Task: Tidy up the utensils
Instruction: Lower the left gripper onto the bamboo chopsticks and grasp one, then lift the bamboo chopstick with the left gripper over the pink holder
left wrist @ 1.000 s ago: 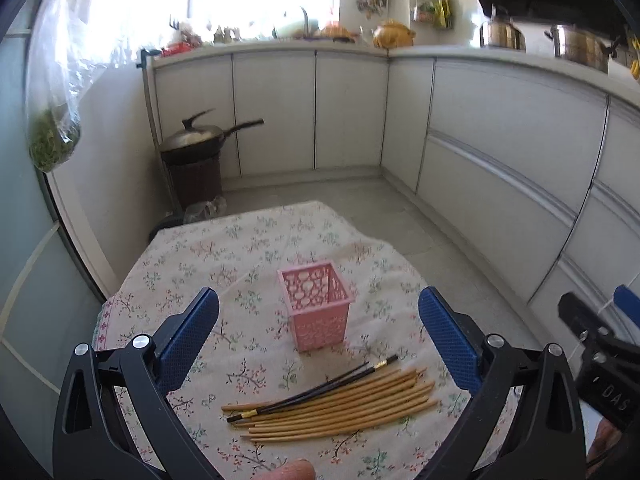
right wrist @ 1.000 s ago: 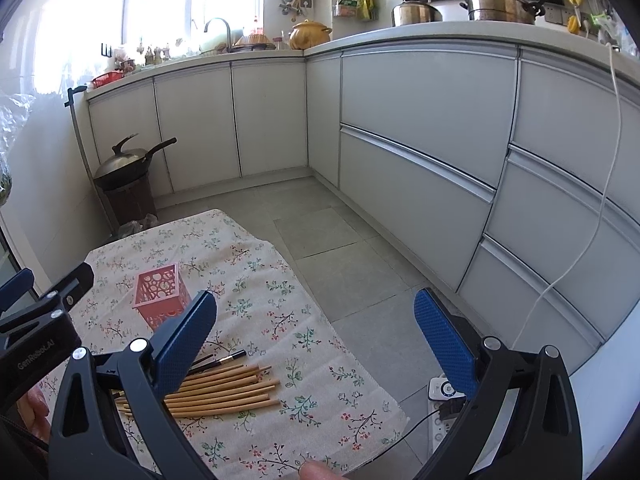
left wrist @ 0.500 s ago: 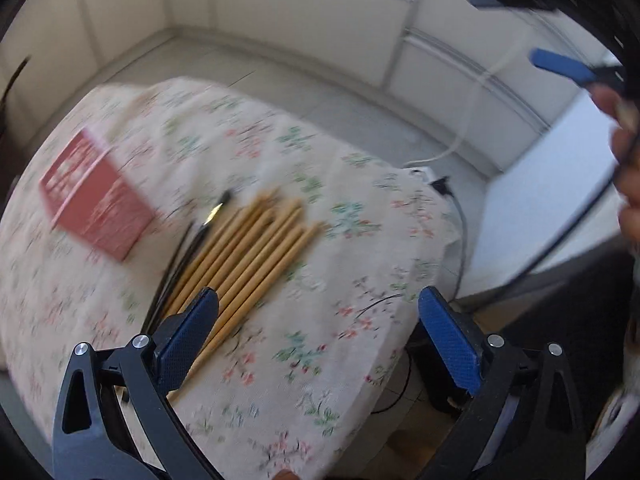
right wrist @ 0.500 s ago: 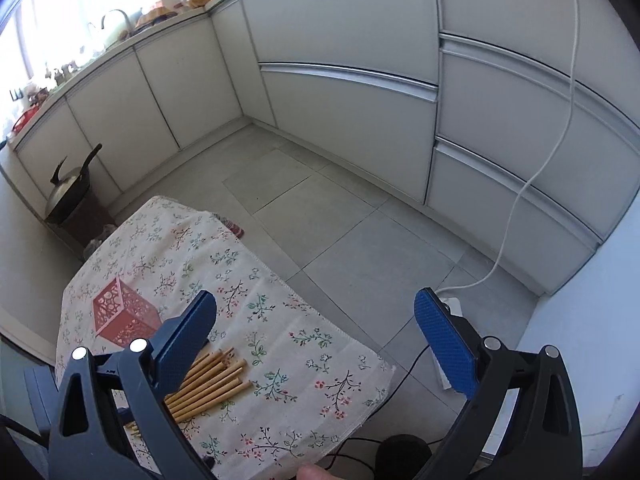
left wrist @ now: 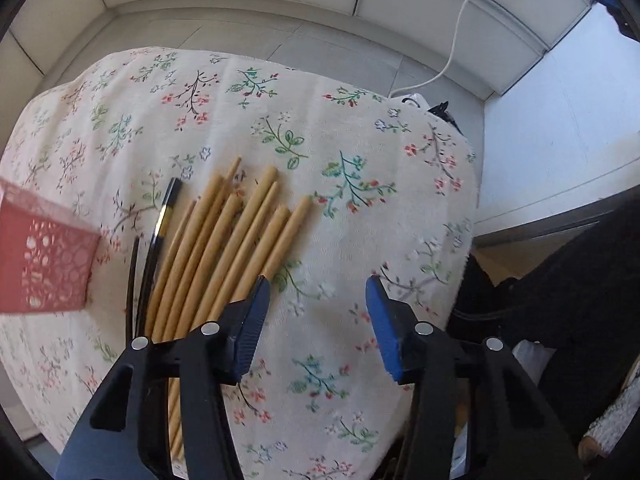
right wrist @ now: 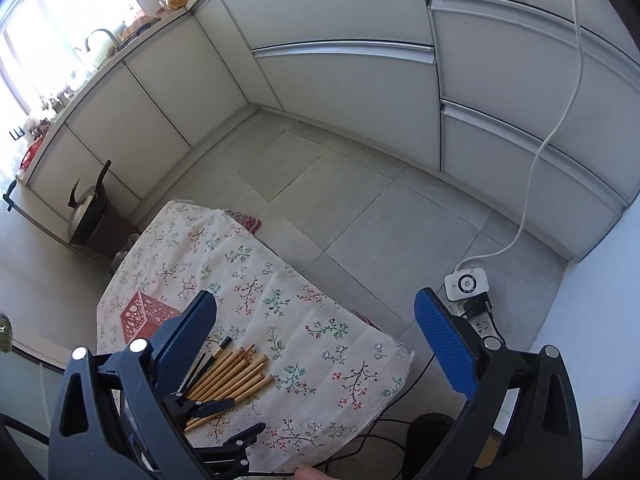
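Several bamboo chopsticks (left wrist: 224,248) lie side by side on the floral tablecloth (left wrist: 320,140), with two black chopsticks (left wrist: 154,248) at their left. A pink lattice holder (left wrist: 44,264) stands left of them. My left gripper (left wrist: 318,312) is open, low over the cloth, its left finger over the near ends of the bamboo chopsticks. It also shows in the right wrist view (right wrist: 224,420). My right gripper (right wrist: 316,344) is open and empty, high above the table. The chopsticks (right wrist: 232,372) and holder (right wrist: 146,318) lie below it.
The small table stands in a kitchen with grey cabinets (right wrist: 340,80). A white power strip (right wrist: 466,286) with cables lies on the floor at the table's right. A lidded wok on a bin (right wrist: 90,216) stands beyond the table.
My left gripper has swung down and in close over the near ends of the chopsticks and narrowed its opening. My right gripper has risen and tilted down towards the table.
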The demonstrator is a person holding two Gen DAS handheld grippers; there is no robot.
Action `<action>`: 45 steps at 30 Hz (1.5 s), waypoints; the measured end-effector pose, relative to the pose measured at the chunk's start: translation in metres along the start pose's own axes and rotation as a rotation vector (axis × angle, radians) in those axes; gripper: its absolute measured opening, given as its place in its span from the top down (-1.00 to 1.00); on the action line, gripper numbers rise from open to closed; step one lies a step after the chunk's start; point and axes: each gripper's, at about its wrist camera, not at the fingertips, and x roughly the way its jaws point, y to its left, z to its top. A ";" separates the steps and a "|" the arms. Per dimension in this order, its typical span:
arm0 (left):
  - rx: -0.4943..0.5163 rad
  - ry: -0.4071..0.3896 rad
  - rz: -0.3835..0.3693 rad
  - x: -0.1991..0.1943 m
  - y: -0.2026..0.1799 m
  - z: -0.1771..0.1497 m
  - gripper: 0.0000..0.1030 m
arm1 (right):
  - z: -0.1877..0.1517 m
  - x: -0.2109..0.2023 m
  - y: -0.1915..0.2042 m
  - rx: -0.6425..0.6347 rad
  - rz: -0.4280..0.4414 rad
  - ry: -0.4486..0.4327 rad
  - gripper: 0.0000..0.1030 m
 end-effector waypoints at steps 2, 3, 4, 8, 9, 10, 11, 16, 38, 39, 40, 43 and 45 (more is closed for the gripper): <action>0.015 0.009 -0.024 0.004 0.001 0.009 0.10 | 0.004 0.000 -0.006 0.021 0.002 0.003 -0.87; 0.024 0.009 -0.021 0.006 0.000 0.014 0.10 | 0.005 0.000 -0.009 0.029 0.003 0.002 -0.87; 0.031 0.011 -0.019 0.007 0.000 0.019 0.10 | 0.007 0.000 -0.013 0.038 0.003 0.001 -0.87; 0.064 0.033 -0.027 0.017 -0.003 0.029 0.10 | 0.013 0.003 -0.020 0.064 0.007 0.010 -0.87; 0.076 0.047 -0.025 0.022 -0.006 0.031 0.15 | 0.013 0.004 -0.021 0.070 0.011 0.016 -0.87; 0.092 0.070 -0.020 0.027 -0.007 0.032 0.18 | 0.014 0.004 -0.022 0.073 0.013 0.020 -0.87; 0.101 0.090 -0.011 0.031 -0.008 0.032 0.26 | 0.014 0.005 -0.023 0.075 0.015 0.022 -0.87; 0.086 0.122 0.028 0.035 -0.003 0.035 0.61 | 0.014 0.006 -0.023 0.070 0.008 0.024 -0.87; -0.324 -0.660 0.026 -0.165 0.026 -0.108 0.87 | -0.092 0.143 0.033 0.129 0.007 0.539 -0.21; -0.323 -0.687 0.027 -0.174 0.025 -0.113 0.87 | -0.100 0.151 0.040 0.137 -0.007 0.562 -0.01; -0.319 -0.714 0.029 -0.182 0.024 -0.120 0.87 | -0.104 0.157 0.045 0.141 -0.018 0.574 0.10; -0.306 -0.765 0.041 -0.200 0.022 -0.135 0.87 | -0.115 0.169 0.060 0.162 -0.043 0.590 0.24; -0.305 -0.811 0.050 -0.213 0.023 -0.145 0.87 | -0.119 0.174 0.068 0.180 -0.068 0.580 0.27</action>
